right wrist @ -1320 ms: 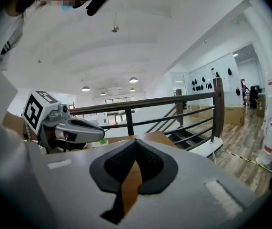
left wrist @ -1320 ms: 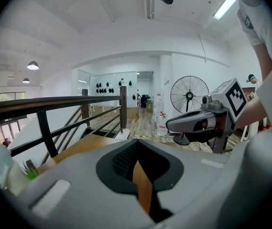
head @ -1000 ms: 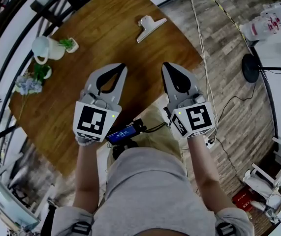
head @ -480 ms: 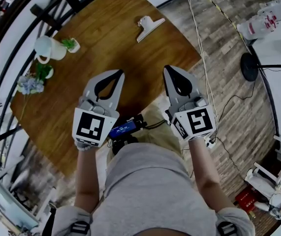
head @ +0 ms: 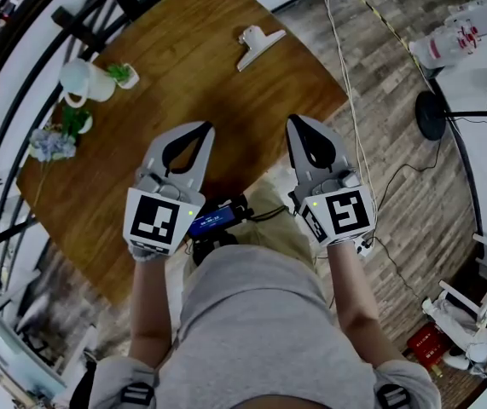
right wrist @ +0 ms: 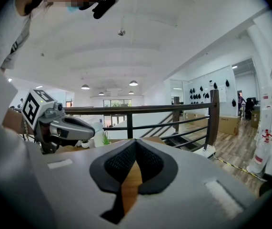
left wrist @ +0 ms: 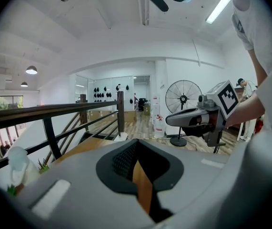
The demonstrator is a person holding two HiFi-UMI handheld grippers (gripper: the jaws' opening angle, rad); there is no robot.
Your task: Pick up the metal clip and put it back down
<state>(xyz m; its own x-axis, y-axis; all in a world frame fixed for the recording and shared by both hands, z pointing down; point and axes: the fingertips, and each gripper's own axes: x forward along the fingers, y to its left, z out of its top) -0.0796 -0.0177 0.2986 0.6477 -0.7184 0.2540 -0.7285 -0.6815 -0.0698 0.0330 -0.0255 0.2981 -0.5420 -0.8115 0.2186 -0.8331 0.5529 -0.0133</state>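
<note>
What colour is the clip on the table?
The metal clip looks silvery white; the head view shows it best.

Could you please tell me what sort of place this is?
Probably an open office or workshop mezzanine: a black railing by stairs beside the wooden table, a pedestal fan, wood-plank flooring.

The left claw (head: 205, 128) hangs over a round wooden table (head: 183, 66). Ahead and to its left stand a white jug (head: 79, 82), a small potted plant (head: 122, 76) and blue flowers (head: 49, 146). To the right of the right claw (head: 292, 120), a black fan base (head: 435, 116) and white cables (head: 345, 75) lie on the plank floor (head: 397, 194).
</note>
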